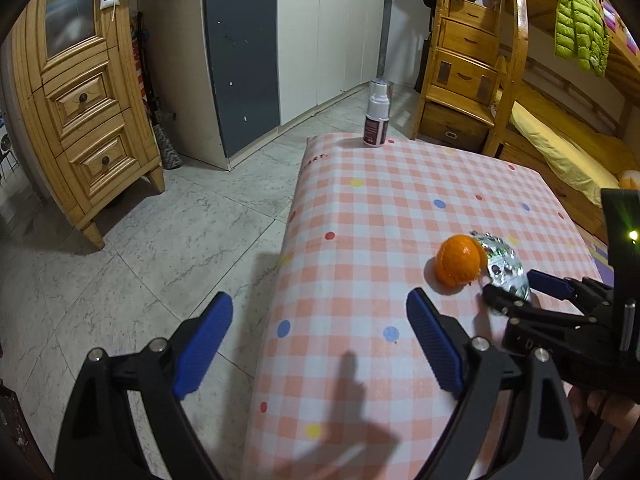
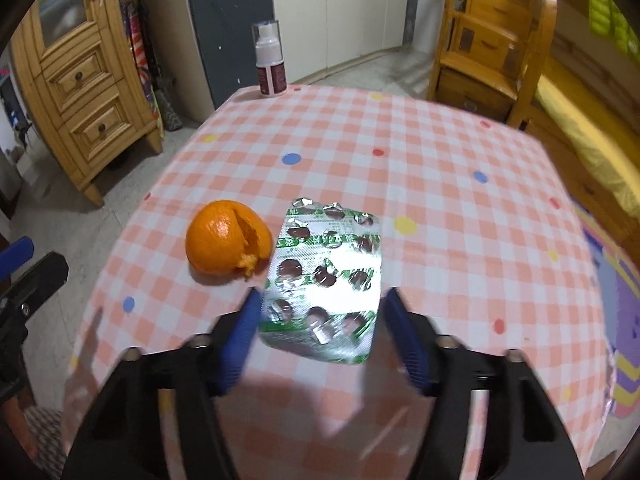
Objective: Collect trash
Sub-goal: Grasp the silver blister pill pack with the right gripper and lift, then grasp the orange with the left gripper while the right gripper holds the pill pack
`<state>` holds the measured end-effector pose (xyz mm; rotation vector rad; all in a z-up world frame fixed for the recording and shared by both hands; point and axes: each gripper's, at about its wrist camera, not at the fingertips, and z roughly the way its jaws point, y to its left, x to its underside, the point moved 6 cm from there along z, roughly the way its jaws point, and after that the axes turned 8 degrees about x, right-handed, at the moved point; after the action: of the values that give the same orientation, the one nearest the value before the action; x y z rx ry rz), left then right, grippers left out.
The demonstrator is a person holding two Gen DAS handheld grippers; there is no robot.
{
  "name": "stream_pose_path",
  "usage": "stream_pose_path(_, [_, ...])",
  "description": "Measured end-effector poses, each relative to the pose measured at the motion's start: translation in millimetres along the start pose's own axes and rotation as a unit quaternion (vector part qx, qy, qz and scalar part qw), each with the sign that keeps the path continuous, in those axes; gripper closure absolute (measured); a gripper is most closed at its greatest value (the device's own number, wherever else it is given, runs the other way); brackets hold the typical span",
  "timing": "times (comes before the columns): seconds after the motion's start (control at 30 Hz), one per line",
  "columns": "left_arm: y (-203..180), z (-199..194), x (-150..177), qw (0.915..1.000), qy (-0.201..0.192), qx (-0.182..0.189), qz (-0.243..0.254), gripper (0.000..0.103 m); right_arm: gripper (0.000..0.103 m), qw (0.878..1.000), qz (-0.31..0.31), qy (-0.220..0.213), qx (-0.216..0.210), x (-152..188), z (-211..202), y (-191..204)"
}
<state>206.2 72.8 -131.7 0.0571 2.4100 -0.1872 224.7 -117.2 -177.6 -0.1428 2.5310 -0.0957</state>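
A used silver and green blister pack lies on the pink checked tablecloth. An orange peel sits just left of it, touching or nearly so. My right gripper is open, its blue fingers on either side of the pack's near half, not closed on it. In the left wrist view the peel and pack lie to the right, with the right gripper at the pack. My left gripper is open and empty over the table's left edge.
A white spray bottle stands at the table's far left corner. A wooden cabinet stands on the tiled floor to the left. Wooden drawer steps and a bunk bed are at the right, beyond the table.
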Motion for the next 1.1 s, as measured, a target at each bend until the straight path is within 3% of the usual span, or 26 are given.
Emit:
stream_pose_path(0.2, [-20.7,-1.3,8.2,0.9996,0.003,0.021,0.020,0.017,0.047,1.000,-0.005,-0.027,-0.011,12.4,-29.8,-19.1])
stream_pose_path(0.4, [-56.0,7.0,12.8,0.9970,0.010,0.054,0.054,0.019,0.046,0.999,0.027,-0.041,-0.011,29.9,-61.8,-62.8])
stream_pose_path(0.57, [-78.5,22.5,5.5,0.9939,0.018,0.090,0.060,0.036,0.046,0.997,0.053,-0.049,-0.009,39.3,-75.4,-89.5])
stream_pose_path(0.8, [-92.0,50.3,-14.8,0.9915,0.037,0.111,0.058,0.049,0.046,0.995,0.077,-0.059,-0.007,43.9,-84.6,-113.2])
stream_pose_path(0.97, [-81.7,58.1,-23.6,0.9907,0.039,0.121,0.048,0.051,0.046,0.995,0.079,-0.060,-0.009,48.0,-87.4,-117.7])
stream_pose_path(1.1, [-82.2,69.3,-21.1,0.9835,0.064,0.160,0.055,0.052,0.046,0.995,0.081,-0.058,-0.010,48.7,-85.7,-118.4])
